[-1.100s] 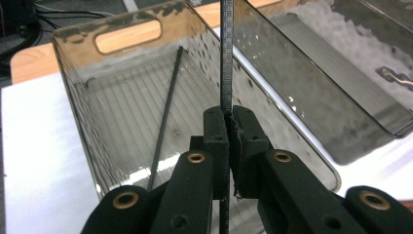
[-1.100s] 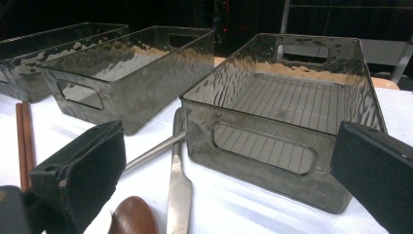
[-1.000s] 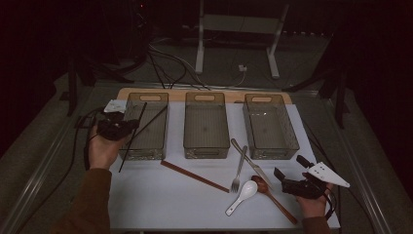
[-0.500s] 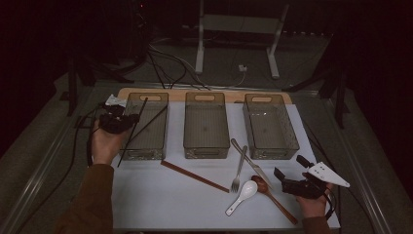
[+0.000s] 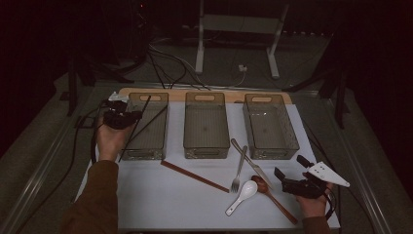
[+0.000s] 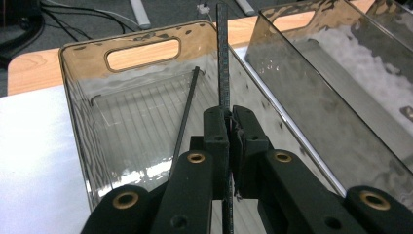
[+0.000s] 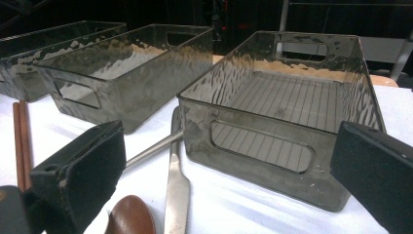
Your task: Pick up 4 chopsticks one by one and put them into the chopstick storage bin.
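Left gripper [image 6: 229,141]: jaws clamped on a dark chopstick [image 6: 223,58], pads pressed flat against it, stick running up past twelve o'clock of the jaws. In the high view, left gripper [image 5: 127,117] held at the nine o'clock rim of the left bin [image 5: 157,146], chopstick [image 5: 148,122] slanting across that bin. Second dark chopstick [image 6: 187,107] lying inside the same bin [image 6: 141,51], one end propped near the far wall.

Right gripper [image 7: 229,170]: jaws spread wide, nothing between the pads. In the high view, right gripper [image 5: 287,178] resting low on the white mat [image 5: 170,204] at about five o'clock of the table.

Outward from there: brown wooden spoon [image 5: 272,195] just at nine o'clock of the right gripper, white ceramic spoon [image 5: 242,196] beside it, fork [image 5: 238,168] and knife [image 5: 251,161] crossing near the right bin [image 5: 292,134]. Brown chopsticks [image 5: 195,176] lying at six o'clock of the middle bin [image 5: 187,131].
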A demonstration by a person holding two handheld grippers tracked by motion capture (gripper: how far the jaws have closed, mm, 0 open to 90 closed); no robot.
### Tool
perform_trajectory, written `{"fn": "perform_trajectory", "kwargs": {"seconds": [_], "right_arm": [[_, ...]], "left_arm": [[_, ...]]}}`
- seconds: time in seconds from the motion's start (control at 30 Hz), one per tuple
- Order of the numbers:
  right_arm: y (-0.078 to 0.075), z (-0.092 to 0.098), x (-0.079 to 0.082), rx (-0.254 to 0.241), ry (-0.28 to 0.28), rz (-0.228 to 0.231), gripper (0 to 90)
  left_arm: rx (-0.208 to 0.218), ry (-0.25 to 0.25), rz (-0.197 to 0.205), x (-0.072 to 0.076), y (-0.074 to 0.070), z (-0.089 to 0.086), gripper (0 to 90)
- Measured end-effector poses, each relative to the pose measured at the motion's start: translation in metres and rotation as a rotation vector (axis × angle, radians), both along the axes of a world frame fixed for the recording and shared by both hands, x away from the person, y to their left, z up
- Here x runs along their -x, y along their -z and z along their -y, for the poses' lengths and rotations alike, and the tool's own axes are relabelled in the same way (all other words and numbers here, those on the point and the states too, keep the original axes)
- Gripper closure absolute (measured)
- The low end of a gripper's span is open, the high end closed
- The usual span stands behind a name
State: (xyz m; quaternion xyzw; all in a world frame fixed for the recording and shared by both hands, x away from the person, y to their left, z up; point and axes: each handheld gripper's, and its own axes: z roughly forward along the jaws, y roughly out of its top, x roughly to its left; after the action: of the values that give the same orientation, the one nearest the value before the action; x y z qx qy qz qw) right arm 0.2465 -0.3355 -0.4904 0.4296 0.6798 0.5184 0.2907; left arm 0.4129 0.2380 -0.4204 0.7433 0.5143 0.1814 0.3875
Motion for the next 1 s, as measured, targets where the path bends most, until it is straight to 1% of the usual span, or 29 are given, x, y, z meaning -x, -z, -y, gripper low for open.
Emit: {"fn": "perform_trajectory", "kwargs": {"seconds": [0.07, 0.17, 0.4, 0.53, 0.7, 0.73, 0.8, 0.83, 0.87, 0.9, 0.93, 0.97, 1.0], "right_arm": [[0.000, 0.000, 0.000, -0.001, 0.000, 0.001, 0.0], [0.000, 0.000, 0.000, -0.006, 0.000, 0.002, 0.0], [0.000, 0.000, 0.000, -0.003, -0.001, 0.004, 0.0], [0.000, 0.000, 0.000, -0.003, -0.003, 0.004, 0.0], [0.000, 0.000, 0.001, -0.006, -0.001, 0.003, 0.0], [0.000, 0.000, 0.001, -0.006, -0.001, 0.004, 0.0], [0.000, 0.001, 0.001, -0.007, -0.001, 0.004, 0.0], [0.000, 0.001, 0.001, -0.006, -0.002, 0.005, 0.0], [-0.001, 0.002, 0.001, -0.007, -0.001, 0.006, 0.0], [-0.001, 0.002, 0.002, -0.007, 0.000, 0.005, 0.0], [-0.001, 0.003, 0.002, -0.007, 0.001, 0.005, 0.0], [-0.001, 0.003, 0.002, -0.006, 0.003, 0.007, 0.0], [-0.001, 0.004, 0.002, -0.008, 0.006, 0.005, 0.0]], "left_arm": [[0.012, -0.005, -0.001, -0.002, 0.001, -0.001, 87.5], [0.017, -0.007, -0.005, -0.004, 0.001, -0.001, 87.5], [0.019, -0.015, -0.010, -0.009, 0.003, 0.000, 87.5], [0.017, -0.020, -0.019, -0.014, 0.004, 0.002, 87.5], [0.041, -0.033, -0.021, -0.022, 0.005, 0.006, 87.4], [0.043, -0.029, -0.021, -0.023, 0.006, 0.007, 87.4], [0.063, -0.018, -0.006, -0.025, 0.008, 0.008, 86.5], [0.086, -0.025, 0.005, -0.025, 0.010, 0.007, 81.2], [0.112, -0.029, 0.007, -0.026, 0.010, 0.006, 67.4], [0.128, -0.032, 0.011, -0.025, 0.011, 0.006, 56.3], [0.134, -0.037, 0.022, -0.025, 0.010, 0.006, 47.1], [0.127, -0.044, 0.033, -0.024, 0.010, 0.008, 34.9], [0.121, -0.057, 0.039, -0.023, 0.009, 0.009, 24.7]]}}
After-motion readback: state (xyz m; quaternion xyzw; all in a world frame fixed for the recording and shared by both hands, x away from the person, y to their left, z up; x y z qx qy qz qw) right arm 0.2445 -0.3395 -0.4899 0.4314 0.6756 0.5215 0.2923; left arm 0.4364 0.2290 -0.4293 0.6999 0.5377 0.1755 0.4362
